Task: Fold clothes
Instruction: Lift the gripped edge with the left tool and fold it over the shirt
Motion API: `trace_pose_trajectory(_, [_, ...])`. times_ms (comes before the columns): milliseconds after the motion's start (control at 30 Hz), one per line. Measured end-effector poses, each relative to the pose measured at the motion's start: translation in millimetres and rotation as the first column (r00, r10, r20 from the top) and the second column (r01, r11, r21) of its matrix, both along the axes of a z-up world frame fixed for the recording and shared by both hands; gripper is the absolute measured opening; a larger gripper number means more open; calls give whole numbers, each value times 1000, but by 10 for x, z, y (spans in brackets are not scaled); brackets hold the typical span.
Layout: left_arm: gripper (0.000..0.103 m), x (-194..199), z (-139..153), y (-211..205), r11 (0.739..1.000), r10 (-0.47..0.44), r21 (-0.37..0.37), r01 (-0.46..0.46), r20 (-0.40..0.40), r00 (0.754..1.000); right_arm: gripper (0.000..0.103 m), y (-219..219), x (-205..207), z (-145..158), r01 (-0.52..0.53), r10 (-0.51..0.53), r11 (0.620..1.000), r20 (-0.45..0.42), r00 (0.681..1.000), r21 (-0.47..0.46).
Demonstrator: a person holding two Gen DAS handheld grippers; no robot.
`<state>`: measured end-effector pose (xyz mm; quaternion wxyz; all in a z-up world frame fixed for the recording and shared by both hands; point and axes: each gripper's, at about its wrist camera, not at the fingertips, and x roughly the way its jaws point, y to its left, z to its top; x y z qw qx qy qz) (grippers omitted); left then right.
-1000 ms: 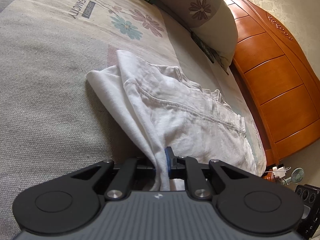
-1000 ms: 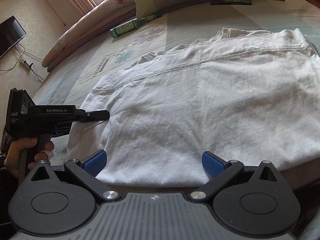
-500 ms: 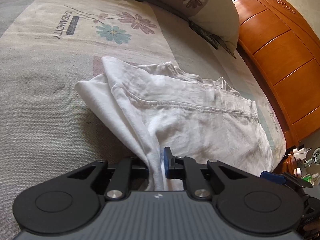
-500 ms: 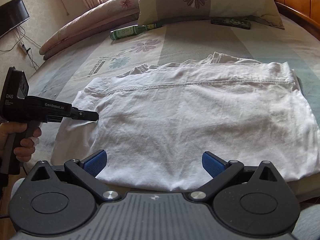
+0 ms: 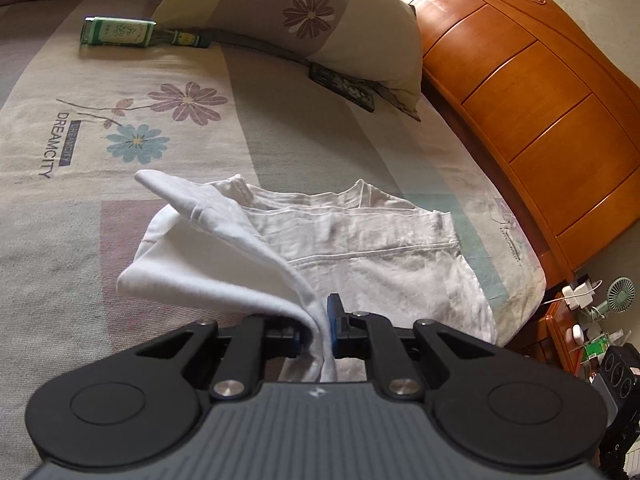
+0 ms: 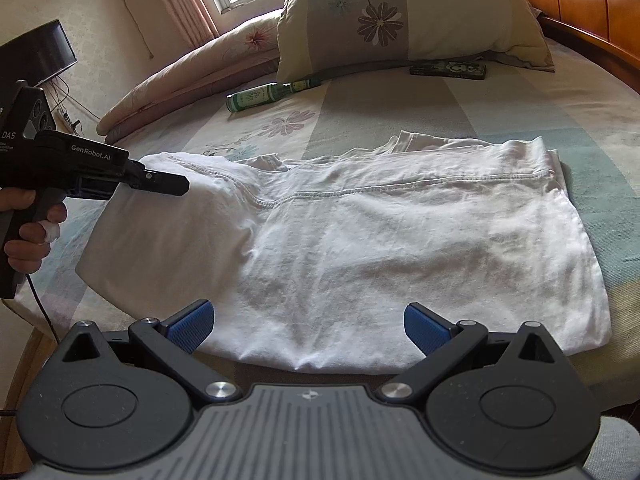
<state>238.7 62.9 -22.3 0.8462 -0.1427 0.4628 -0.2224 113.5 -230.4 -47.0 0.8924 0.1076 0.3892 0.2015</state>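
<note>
A white garment (image 6: 360, 240) lies partly folded on the bed, its seam running across the middle. My left gripper (image 5: 316, 328) is shut on the garment's (image 5: 360, 248) left edge and holds that flap raised off the sheet. In the right wrist view the left gripper (image 6: 176, 184) shows at the cloth's left corner, with a hand below it. Wide open, my right gripper (image 6: 308, 322) hovers at the near hem, with nothing between its blue pads (image 6: 192, 322).
A green bottle (image 6: 260, 98) lies on the flowered sheet (image 5: 100, 140) beyond the garment. A large pillow (image 6: 400, 20) and a dark flat case (image 6: 448, 69) sit further back. A wooden headboard (image 5: 540, 100) stands to the right, and a nightstand with a small fan (image 5: 620, 290).
My left gripper has lifted the garment's left edge higher and carried it inward over the cloth. My right gripper has drawn back from the near hem, still open.
</note>
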Motion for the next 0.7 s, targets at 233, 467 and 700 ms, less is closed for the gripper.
trace_pose_trajectory(233, [10, 164, 160, -593, 998, -70, -10, 69, -22, 997, 103, -309, -143, 67, 29, -30, 999, 37, 999, 27])
trace_pose_trajectory(467, [10, 356, 210, -1152, 995, -98, -35, 96, -52, 994, 103, -601, -267, 103, 61, -64, 997, 55, 996, 48])
trace_pose_trajectory(700, [10, 520, 178, -1728, 991, -127, -40, 124, -81, 989, 103, -852, -367, 124, 91, -95, 994, 60, 994, 65])
